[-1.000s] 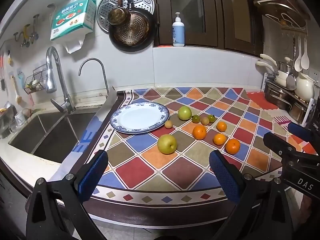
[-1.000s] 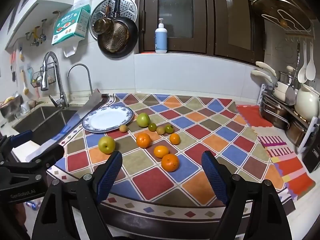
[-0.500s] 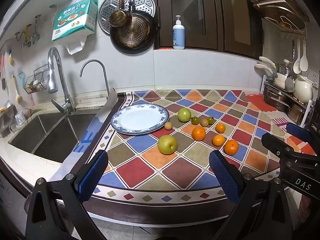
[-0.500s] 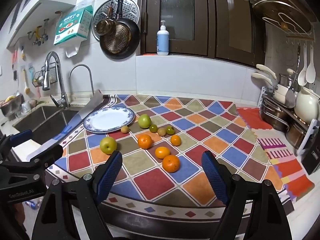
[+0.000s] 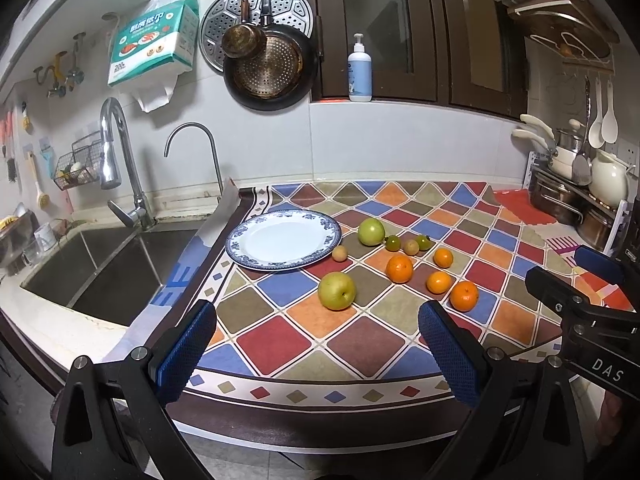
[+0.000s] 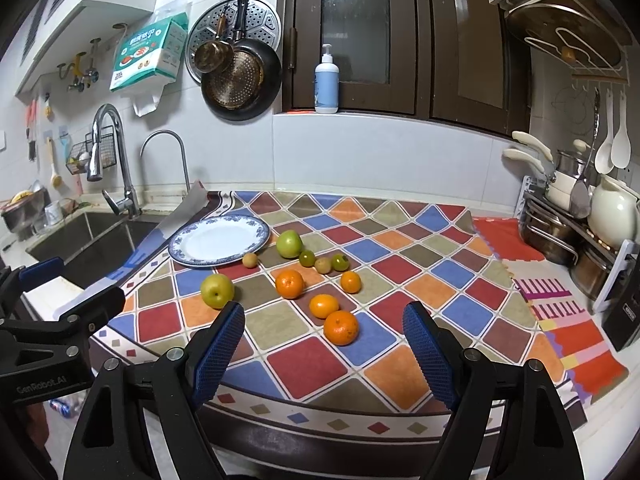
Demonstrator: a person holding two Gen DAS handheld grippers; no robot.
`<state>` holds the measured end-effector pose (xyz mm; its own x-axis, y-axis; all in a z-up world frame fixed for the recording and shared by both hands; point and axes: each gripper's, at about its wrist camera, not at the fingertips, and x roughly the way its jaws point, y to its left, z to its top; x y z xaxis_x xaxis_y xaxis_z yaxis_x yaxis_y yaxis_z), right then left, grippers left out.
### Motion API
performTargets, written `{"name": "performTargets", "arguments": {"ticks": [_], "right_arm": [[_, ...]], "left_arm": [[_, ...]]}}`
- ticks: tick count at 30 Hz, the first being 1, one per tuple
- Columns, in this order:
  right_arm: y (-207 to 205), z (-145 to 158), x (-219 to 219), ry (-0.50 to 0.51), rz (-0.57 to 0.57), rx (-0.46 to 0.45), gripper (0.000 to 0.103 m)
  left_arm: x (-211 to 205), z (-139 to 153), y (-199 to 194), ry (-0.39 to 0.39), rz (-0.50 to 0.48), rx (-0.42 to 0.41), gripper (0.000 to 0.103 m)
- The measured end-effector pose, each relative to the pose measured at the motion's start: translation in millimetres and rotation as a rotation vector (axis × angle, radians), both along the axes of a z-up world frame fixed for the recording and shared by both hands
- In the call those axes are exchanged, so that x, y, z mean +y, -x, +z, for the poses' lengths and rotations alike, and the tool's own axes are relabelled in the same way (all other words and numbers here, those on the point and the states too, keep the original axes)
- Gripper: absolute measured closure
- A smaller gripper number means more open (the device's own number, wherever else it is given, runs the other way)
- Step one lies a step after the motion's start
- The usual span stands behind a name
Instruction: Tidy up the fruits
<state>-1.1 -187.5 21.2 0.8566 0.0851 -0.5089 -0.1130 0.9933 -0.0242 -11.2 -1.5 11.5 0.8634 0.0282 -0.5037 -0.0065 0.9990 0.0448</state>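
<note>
1. The fruits lie loose on the patterned counter mat [image 5: 360,340], none yet on the blue-rimmed plate [image 5: 283,240], which sits bare near the sink [image 5: 92,268]; I judge it the likely collecting spot.
2. A yellow-green apple [image 5: 337,291] sits alone nearest the front edge, close to the plate, so it looks like the easiest first pick for the left side.
3. Four oranges scatter to the right; the nearest orange [image 6: 341,327] lies almost straight ahead of the right gripper [image 6: 324,356].
4. A green apple [image 5: 371,231] sits just beside the plate's rim, with a small tan fruit [image 5: 339,253] near it and three small green and tan fruits strung to its right.
5. The left gripper [image 5: 316,344] hangs off the counter's front edge, fingers spread wide and empty, lined up roughly on the yellow-green apple.
6. The right gripper is likewise spread wide and holding nothing, short of the mat.
7. Sorting has not begun, by my reading.
</note>
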Motion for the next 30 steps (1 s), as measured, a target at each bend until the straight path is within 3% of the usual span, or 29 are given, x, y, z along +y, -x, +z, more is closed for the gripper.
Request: {"name": "performTargets", "arguments": {"ticks": [30], "right_arm": [[1.1, 1.3, 1.1, 0.002, 0.006, -0.001, 0.021]], "left_arm": [[-0.2, -5.1, 0.0, -0.004, -0.002, 0.002, 0.000]]}}
